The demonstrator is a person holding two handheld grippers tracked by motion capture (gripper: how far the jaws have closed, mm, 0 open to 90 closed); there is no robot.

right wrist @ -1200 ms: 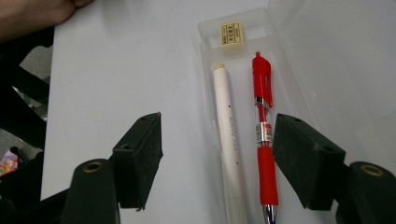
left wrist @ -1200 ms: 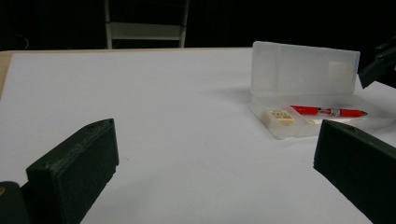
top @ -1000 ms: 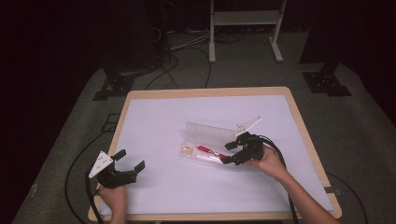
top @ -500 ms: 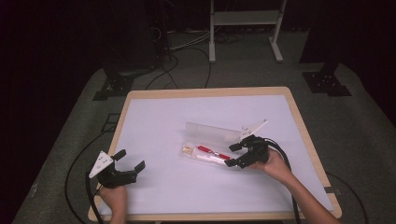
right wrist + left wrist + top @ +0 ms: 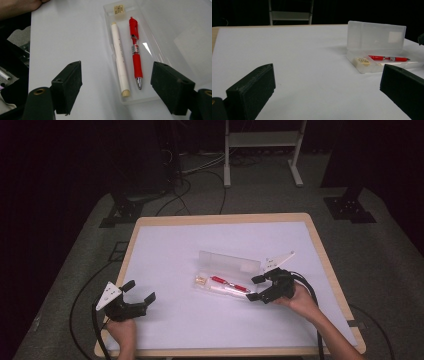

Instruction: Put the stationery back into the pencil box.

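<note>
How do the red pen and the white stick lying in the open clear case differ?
The red pen is red, with a clip, a silver band and a metal tip; the white stick is plain white with tan ends. The pen lies nearer the raised lid, the stick nearer the case's front wall. Both lie lengthwise, side by side.

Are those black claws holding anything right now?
No. Both the left gripper and right gripper are open and empty; the red pen lies in its case.
</note>
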